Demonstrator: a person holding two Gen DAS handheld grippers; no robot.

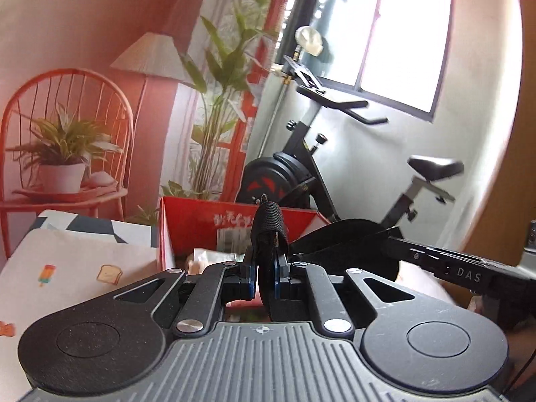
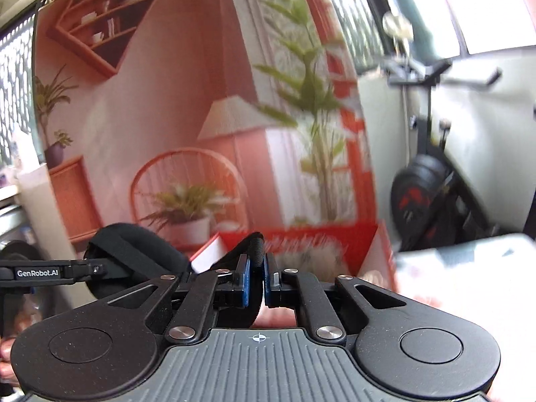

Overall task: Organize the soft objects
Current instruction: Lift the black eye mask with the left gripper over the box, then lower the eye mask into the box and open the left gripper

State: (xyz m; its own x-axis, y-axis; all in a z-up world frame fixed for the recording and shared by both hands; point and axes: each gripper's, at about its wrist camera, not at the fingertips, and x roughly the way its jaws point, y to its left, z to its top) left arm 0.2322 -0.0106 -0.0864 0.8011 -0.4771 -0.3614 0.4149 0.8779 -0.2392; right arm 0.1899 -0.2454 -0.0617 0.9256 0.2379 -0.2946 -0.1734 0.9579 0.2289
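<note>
Our left gripper point(image 1: 267, 266) pinched a black fabric strap point(image 1: 268, 224) between its blue pads; our right gripper point(image 2: 256, 276) pinched the other end of the same soft black piece point(image 2: 134, 254), stretched between them above the red box point(image 1: 201, 221). It looked light, limp and floppy, best held at its edges. The box wall stood just ahead, an exercise bike point(image 1: 301, 174) beyond.

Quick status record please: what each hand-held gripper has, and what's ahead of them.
left hand-held gripper: shut on black fabric item
right hand-held gripper: shut on the same black fabric item, other end
item span: stretched between both grippers
ahead: red box, open top, contents unclear
left of box: patterned cushion
background: exercise bike
</note>
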